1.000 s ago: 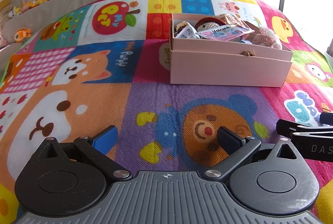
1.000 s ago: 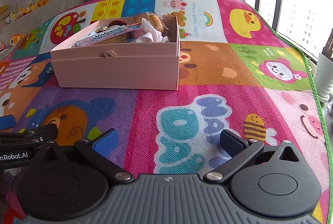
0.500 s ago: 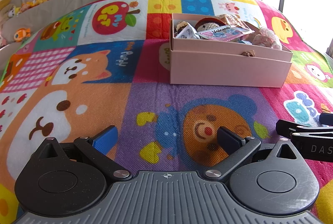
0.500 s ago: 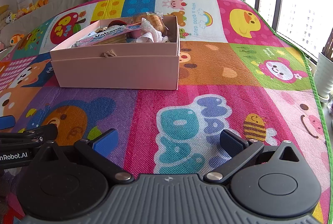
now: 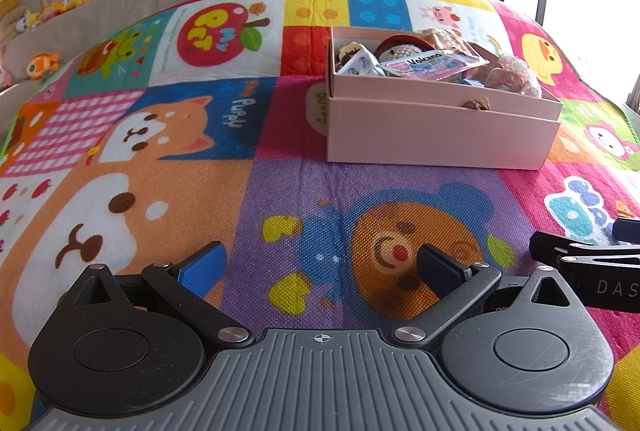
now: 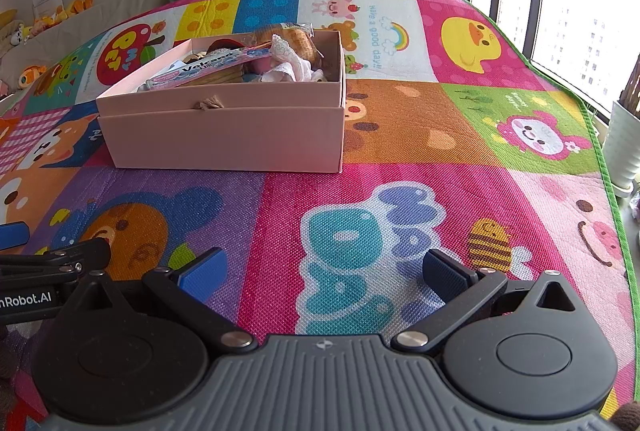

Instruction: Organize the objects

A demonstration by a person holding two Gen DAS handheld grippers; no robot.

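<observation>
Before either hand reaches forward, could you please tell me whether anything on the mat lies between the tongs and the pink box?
Nothing visible does. Bare play mat runs from the open right tongs and the open left tongs up to the pink box; both are empty.

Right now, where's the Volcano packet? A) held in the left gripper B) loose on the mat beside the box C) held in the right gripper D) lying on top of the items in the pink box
D: the Volcano packet lies across the other items inside the pink box, while the left gripper and the right gripper are both open and empty over the play mat.
</observation>
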